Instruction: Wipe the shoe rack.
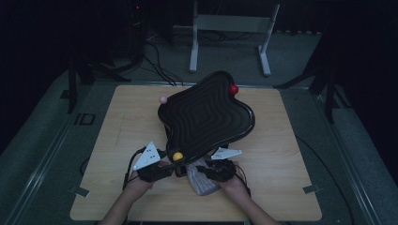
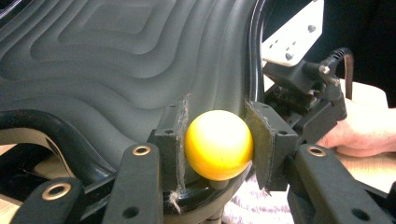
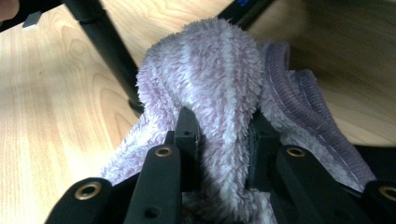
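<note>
Left tongs (image 2: 218,140) clamp the yellow knob (image 2: 218,144); right tongs (image 3: 223,135) pinch the fleece cloth (image 3: 210,74), fold bunched upward.

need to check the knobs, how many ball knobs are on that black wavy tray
3. A yellow ball at the near corner, between the left gripper jaws; a pink ball on the left edge; a red ball on the far corner. More may be hidden.

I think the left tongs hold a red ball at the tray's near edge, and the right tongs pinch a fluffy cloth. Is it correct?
Not quite. The ball in the left tongs is yellow, as the left gripper view shows. It sits at the near edge of the tray, and the right tongs pinch the fluffy cloth.
</note>
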Demonstrator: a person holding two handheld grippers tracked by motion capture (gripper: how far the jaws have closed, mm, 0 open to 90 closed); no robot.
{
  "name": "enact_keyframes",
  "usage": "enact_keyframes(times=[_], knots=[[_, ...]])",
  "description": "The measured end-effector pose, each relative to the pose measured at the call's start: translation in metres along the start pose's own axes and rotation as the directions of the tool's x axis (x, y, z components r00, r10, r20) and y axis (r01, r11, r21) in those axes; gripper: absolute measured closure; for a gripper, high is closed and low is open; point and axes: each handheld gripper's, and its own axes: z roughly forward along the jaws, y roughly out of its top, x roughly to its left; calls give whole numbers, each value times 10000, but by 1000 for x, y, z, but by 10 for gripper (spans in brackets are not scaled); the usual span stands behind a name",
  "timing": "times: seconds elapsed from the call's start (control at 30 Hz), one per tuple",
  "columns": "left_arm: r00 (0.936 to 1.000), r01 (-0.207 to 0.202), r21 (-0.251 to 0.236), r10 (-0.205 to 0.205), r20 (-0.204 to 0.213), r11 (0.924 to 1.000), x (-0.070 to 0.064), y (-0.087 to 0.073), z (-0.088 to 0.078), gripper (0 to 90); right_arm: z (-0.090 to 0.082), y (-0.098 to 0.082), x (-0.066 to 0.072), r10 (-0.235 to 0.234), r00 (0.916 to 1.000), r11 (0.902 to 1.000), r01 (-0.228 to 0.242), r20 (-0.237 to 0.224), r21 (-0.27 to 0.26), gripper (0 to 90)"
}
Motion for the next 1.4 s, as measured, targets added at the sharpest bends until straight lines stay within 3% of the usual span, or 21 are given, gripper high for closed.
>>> enact_keyframes(times=[0.2,0.4,0.6,0.83,1.2,1.4], knots=[[10000,16,9,-16,29,10000,1,0,0,601,2,3,1,-330,9994,9993,331,-70,189,714],[10000,-15,18,15,22,10000,1,0,-1,601,-5,0,-7,-272,9996,9995,273,-73,129,716],[10000,-13,27,13,58,10000,1,0,-1,601,-24,-7,-31,138,9986,9999,-140,513,33,716],[9999,6,-26,-5,149,10000,3,-1,-1,602,-43,-14,-67,751,9866,9969,-711,1451,-324,717],[9999,-30,-27,30,140,10000,2,0,0,602,-49,-10,-92,1278,9714,9916,-1212,2000,-448,713],[10000,-2,-76,3,51,10000,1,-1,0,601,-50,-5,-102,1585,9566,9872,-1485,2444,-589,708]])
